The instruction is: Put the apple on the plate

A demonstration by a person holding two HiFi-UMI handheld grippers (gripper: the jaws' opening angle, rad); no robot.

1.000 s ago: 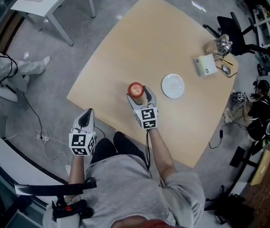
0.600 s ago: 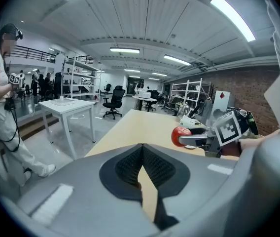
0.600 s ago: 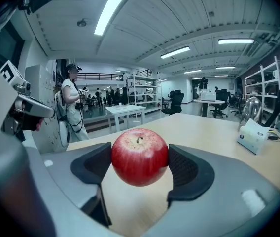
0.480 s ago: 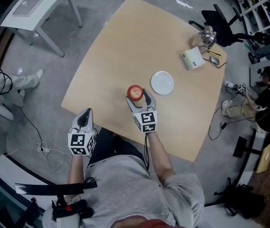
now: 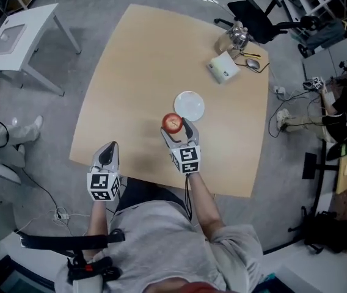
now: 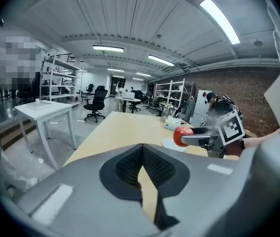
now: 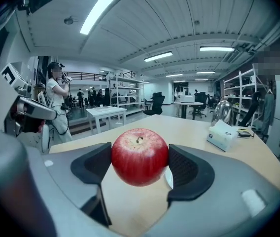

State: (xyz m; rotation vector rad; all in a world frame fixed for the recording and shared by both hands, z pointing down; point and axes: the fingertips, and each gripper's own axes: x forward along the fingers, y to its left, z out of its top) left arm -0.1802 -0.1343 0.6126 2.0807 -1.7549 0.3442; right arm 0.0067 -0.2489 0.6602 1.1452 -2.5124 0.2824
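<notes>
Over the table (image 5: 143, 72), just before the plate (image 5: 189, 105), our right gripper (image 5: 176, 130) pinches the apple (image 5: 173, 123) aloft. We judge the carrying step is in hand; next we need to bring it above the plate and lower it. Our left gripper (image 5: 107, 154) hangs with its jaws pressed together.

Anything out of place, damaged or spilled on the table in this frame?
Nothing stands out. The right gripper holds the red apple, which looks whole. The white plate lies flat and empty on the wooden table. The left gripper is shut on nothing.
</notes>
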